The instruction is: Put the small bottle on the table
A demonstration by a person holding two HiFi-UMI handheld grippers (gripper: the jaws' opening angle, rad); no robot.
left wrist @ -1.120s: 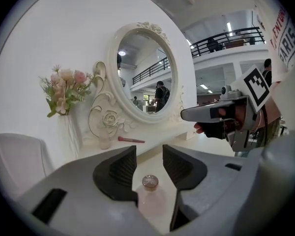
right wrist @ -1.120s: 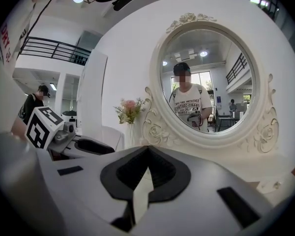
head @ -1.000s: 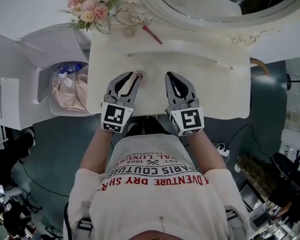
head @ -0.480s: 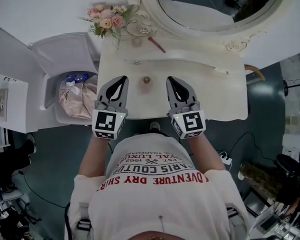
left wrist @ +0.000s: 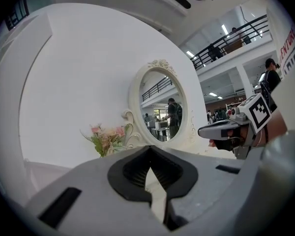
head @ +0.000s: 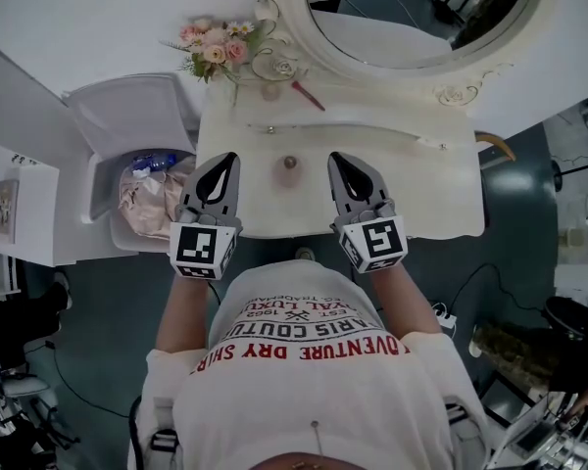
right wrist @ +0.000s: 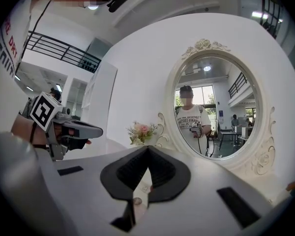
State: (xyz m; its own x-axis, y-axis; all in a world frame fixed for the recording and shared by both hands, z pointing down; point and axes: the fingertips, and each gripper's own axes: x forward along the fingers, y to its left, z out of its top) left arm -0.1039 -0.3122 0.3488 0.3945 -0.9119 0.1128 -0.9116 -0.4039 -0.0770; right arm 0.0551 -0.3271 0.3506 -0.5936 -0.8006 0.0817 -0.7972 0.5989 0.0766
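Observation:
The small bottle, pinkish with a dark cap, stands upright on the white vanity table between my two grippers, touched by neither. My left gripper hangs over the table's front left with its jaws shut and empty. At the same depth on the other side, my right gripper is also shut and empty. In the left gripper view the jaws meet with nothing between them, and the right gripper shows at the right. The right gripper view shows shut jaws and the left gripper.
A pink flower bouquet and a red stick lie at the table's back, under an oval mirror. An open white bin with bags stands left of the table. Cables cross the dark floor at right.
The left gripper let go of the small bottle, shut, and drew back to the left. The bottle now stands alone on the table. The right gripper barely moved.

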